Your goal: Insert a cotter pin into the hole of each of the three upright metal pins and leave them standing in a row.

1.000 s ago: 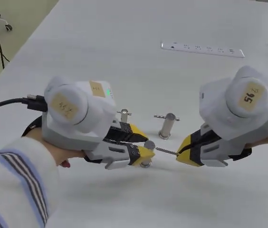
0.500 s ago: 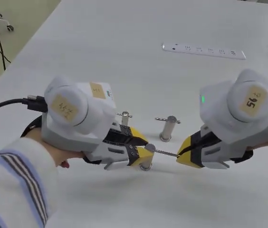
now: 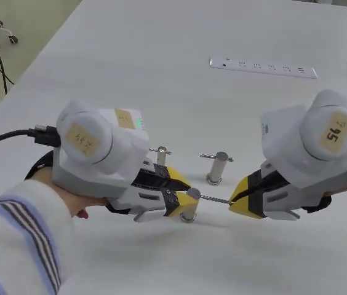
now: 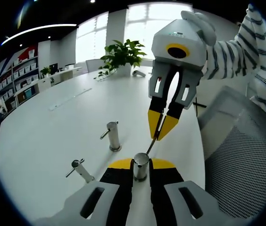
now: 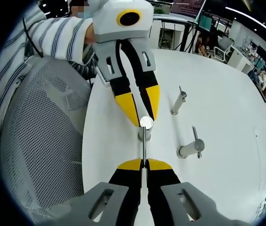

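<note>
Third metal pin [image 3: 189,209] is clamped in the left hand-held gripper [image 3: 181,192]. The cotter pin [image 3: 215,198] (pinched in the right hand-held gripper [image 3: 237,200]) is held tip-on against it, and a straight push through is needed.

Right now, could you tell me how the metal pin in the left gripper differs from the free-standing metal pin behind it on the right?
The gripped metal pin is clamped in the left gripper; the free-standing metal pin stands untouched. The free-standing one already carries a fitted cotter pin crosswise near its top; the gripped one's loose cotter pin is held by the right gripper, tip at its head. Both stand upright.
</note>
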`<state>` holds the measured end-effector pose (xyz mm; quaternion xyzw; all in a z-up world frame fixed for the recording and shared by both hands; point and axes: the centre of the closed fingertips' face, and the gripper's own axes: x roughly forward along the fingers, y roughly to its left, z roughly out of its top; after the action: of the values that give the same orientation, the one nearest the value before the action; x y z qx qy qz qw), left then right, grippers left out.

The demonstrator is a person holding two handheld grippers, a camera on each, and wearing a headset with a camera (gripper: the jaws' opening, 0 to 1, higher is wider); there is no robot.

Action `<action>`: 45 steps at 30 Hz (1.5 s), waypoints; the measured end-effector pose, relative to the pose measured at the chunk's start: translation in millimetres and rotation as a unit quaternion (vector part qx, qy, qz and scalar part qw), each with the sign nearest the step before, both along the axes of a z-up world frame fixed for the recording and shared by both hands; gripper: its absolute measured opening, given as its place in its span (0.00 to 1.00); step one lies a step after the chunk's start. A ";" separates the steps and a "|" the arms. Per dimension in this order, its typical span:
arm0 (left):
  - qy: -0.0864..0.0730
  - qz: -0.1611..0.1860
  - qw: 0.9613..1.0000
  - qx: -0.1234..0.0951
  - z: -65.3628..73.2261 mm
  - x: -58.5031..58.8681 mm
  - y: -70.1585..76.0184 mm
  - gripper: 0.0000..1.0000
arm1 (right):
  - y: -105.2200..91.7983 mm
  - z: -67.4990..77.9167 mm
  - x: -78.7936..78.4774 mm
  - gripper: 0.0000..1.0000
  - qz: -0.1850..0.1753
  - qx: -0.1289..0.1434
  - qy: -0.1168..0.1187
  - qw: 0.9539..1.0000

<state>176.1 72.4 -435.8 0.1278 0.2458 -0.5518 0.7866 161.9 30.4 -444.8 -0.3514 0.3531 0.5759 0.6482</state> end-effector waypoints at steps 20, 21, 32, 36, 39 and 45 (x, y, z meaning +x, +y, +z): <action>-0.002 -0.002 1.000 0.007 1.1 -1.1 0.4 0.09 | -3.4 -11.7 5.1 0.00 -0.005 -0.022 0.000 1.000; -0.002 -0.002 1.000 0.008 1.1 -1.1 0.5 0.09 | -3.5 -12.0 5.2 0.00 -0.005 -0.021 0.001 1.000; -0.004 -0.005 1.000 0.011 1.3 -1.4 0.2 0.09 | -2.0 -11.8 6.8 0.00 -0.001 -0.016 -0.002 1.000; -0.006 -0.007 1.000 0.012 1.2 -1.5 0.2 0.09 | -0.2 -8.8 6.4 0.00 0.002 -0.011 -0.006 1.000; -0.005 -0.008 1.000 0.015 1.4 -1.5 0.1 0.09 | 0.3 -9.0 8.2 0.00 0.001 -0.010 -0.008 1.000; -0.007 -0.010 1.000 0.021 1.4 -1.7 0.2 0.09 | 2.3 -8.1 10.0 0.00 0.017 -0.007 -0.019 1.000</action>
<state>174.4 72.6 -434.4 0.1510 0.2506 -0.5535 0.7798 172.0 32.7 -452.9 -0.3727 0.3386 0.5778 0.6424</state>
